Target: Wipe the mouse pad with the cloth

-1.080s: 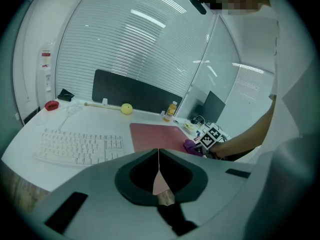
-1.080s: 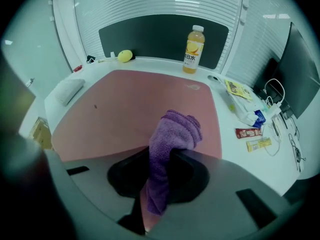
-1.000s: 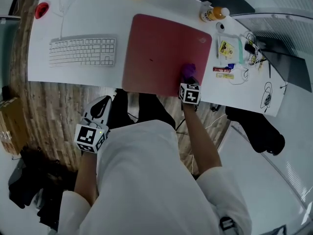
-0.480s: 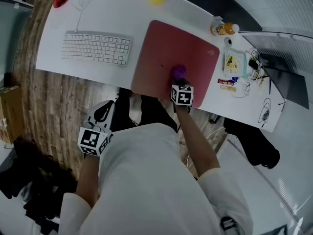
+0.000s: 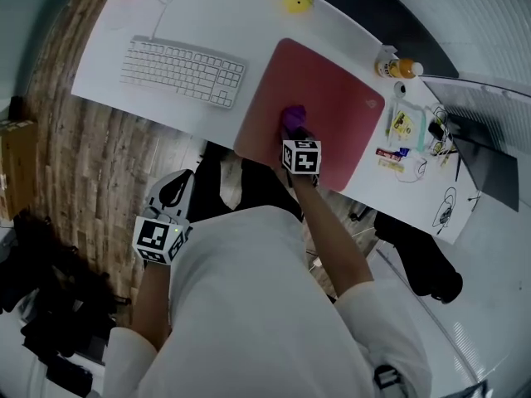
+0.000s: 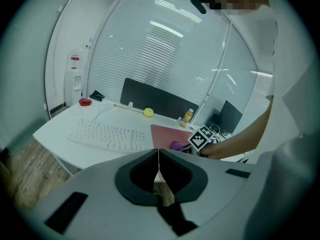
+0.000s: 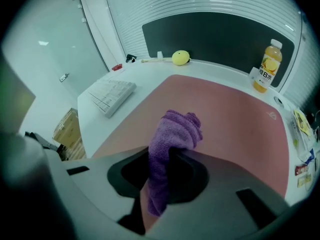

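Cloth (image 7: 175, 129) is clenched in the right tool (image 7: 167, 153), bunched on the mouse pad (image 7: 230, 114) near its front edge; the left tool (image 6: 158, 170) hangs closed, empty, off the tabletop (image 5: 236, 15). Wiping well probably needs flat, even pressure in overlapping strokes toward the open far side, stopping short of the bottle (image 7: 266, 66) and keyboard (image 7: 112, 95) flanking it.

My mouse pad (image 5: 340, 110) is a big pink-red square, lying flat at 12 o'clock from me. My fuzzy purple cloth (image 5: 292, 116) is bunched up and rests on the pad, a bit toward 9 o'clock of its middle, pinched in my right gripper (image 7: 167, 156).
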A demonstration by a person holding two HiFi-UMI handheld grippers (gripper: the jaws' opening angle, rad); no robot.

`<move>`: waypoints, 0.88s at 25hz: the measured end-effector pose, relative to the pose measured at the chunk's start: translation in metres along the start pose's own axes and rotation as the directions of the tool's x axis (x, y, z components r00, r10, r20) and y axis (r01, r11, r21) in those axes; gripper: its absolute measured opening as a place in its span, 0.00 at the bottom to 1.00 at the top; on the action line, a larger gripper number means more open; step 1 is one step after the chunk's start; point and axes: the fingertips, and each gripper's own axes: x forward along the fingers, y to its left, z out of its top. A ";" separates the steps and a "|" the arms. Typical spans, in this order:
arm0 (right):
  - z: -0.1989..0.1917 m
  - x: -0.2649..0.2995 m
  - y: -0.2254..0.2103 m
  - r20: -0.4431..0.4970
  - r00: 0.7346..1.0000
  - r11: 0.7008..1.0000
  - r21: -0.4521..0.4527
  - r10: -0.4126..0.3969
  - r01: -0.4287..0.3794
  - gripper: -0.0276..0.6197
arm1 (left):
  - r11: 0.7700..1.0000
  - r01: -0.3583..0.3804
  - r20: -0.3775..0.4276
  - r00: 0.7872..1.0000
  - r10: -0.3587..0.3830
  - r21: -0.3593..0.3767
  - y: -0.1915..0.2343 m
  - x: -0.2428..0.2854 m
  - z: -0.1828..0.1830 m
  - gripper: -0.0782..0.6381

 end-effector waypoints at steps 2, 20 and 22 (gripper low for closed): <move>0.005 0.003 0.009 -0.002 1.000 1.000 -0.017 0.015 -0.015 0.17 | 1.000 -0.015 0.004 1.000 0.015 -0.013 0.003 -0.004 -0.002 0.14; 0.039 0.030 0.095 0.009 0.980 0.974 -0.109 0.199 -0.197 0.17 | 0.993 -0.094 0.019 0.995 0.095 -0.066 0.020 -0.010 -0.005 0.14; 0.041 0.031 0.100 0.015 0.974 0.971 -0.085 0.226 -0.224 0.17 | 0.993 -0.100 0.021 0.995 0.102 -0.066 0.018 -0.009 -0.003 0.14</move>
